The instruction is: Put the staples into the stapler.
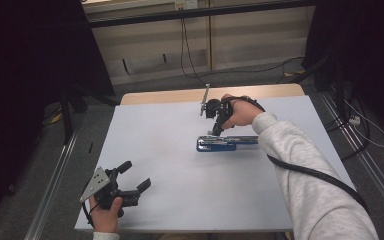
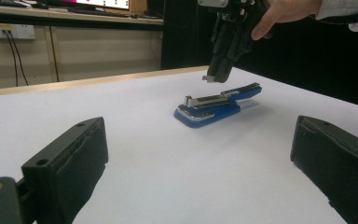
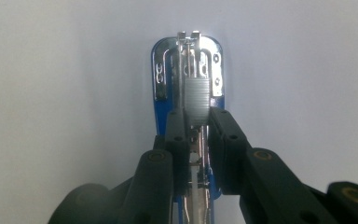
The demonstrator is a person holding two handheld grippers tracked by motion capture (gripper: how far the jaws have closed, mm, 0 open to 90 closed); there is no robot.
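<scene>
The table carries an opened blue stapler right of centre, laid flat so its staple channel faces up, seemingly for loading. The right gripper hangs just above it, jaws nearly closed and pinching a strip of staples. The left gripper waits well apart near the front-left corner, released and empty.

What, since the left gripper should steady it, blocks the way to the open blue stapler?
Nothing visible: bare white table separates the left gripper from the blue stapler. The right gripper, gripping a grey staple strip, hangs above it.
</scene>
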